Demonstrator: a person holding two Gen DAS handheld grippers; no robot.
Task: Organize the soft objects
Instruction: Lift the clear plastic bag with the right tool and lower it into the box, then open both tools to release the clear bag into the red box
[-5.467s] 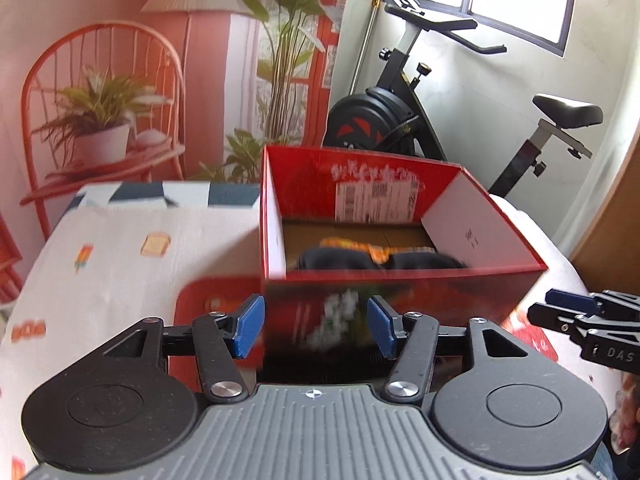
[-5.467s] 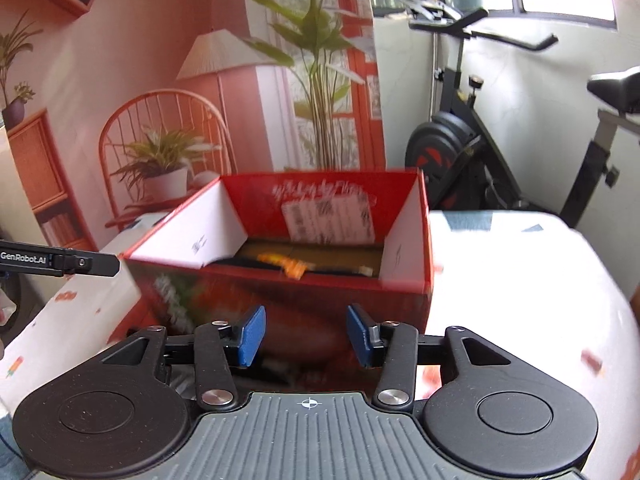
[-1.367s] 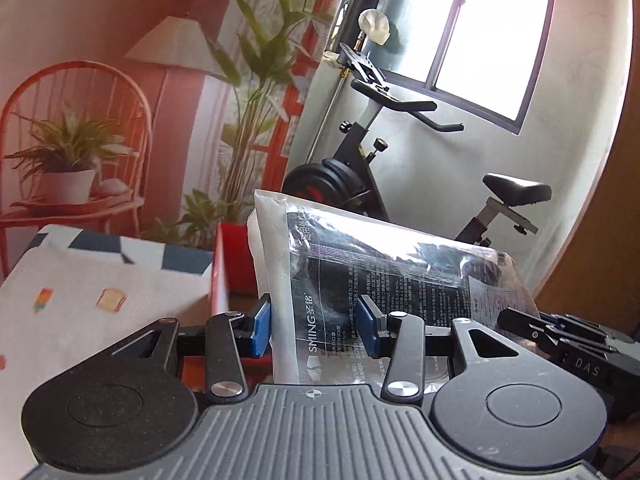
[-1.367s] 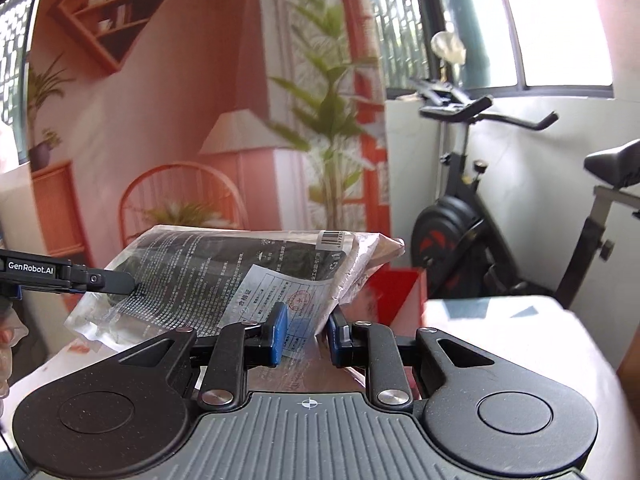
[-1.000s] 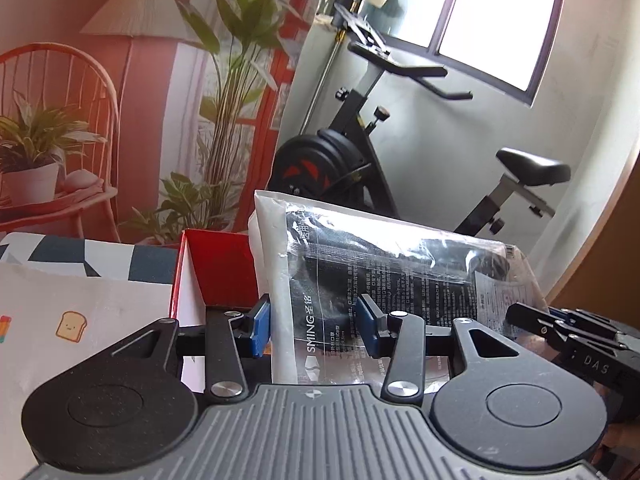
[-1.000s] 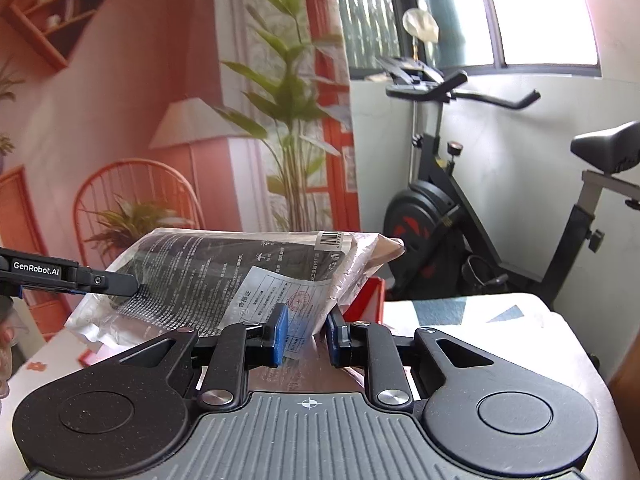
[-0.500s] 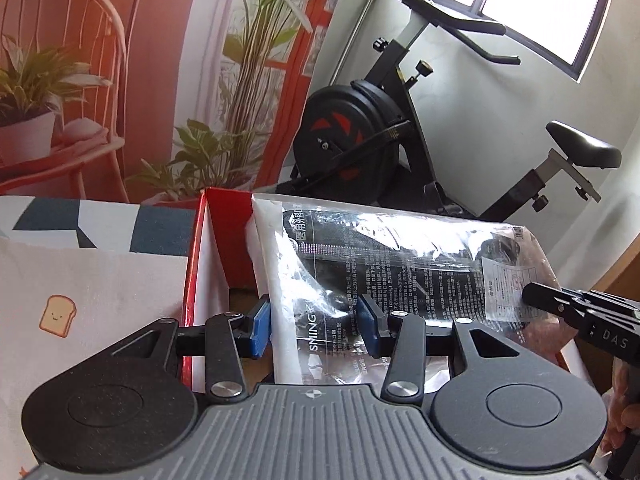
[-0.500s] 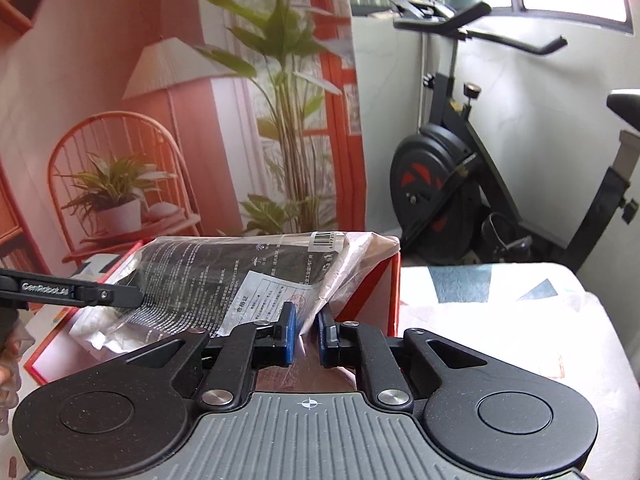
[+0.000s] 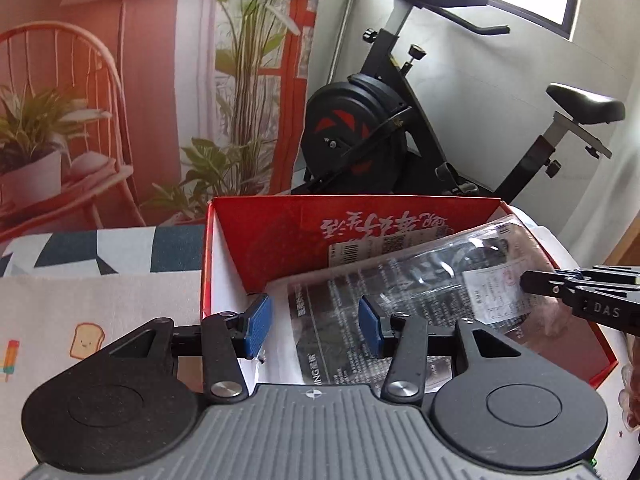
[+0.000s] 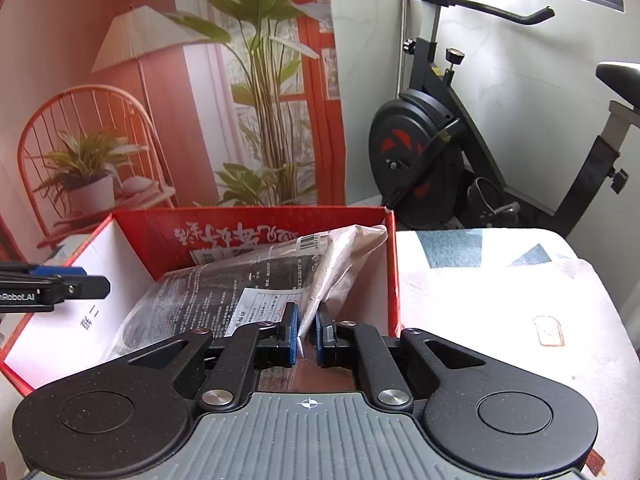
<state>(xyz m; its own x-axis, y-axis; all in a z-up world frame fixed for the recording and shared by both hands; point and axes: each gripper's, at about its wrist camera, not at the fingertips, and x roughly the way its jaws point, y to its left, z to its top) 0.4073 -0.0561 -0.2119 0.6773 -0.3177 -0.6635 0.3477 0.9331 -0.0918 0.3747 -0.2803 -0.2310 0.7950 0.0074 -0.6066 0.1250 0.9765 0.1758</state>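
Observation:
A clear plastic bag [image 9: 400,292] with dark soft contents and a white label lies slanted inside the open red box [image 9: 280,232]. My left gripper [image 9: 315,326] is at the bag's left end. Its jaws are opening, and the bag's edge lies between the blue pads without being pressed. In the right wrist view the bag [image 10: 224,280] rests in the red box [image 10: 256,216], and my right gripper [image 10: 307,334] is shut on the bag's crumpled right edge. The left gripper [image 10: 102,286] stands just clear of the bag there. The right gripper [image 9: 528,282] touches the label end.
The box sits on a table with a printed white cloth [image 9: 80,312], which also lies to the right of the box [image 10: 500,300]. A black exercise bike [image 9: 360,136] and a backdrop of chair and plants stand behind. A person's hand [image 9: 632,392] shows at the right edge.
Both grippers came down and forward with the bag, which now lies in the red box instead of hanging above it. The left pads have come off the bag. The right jaws closed tighter.

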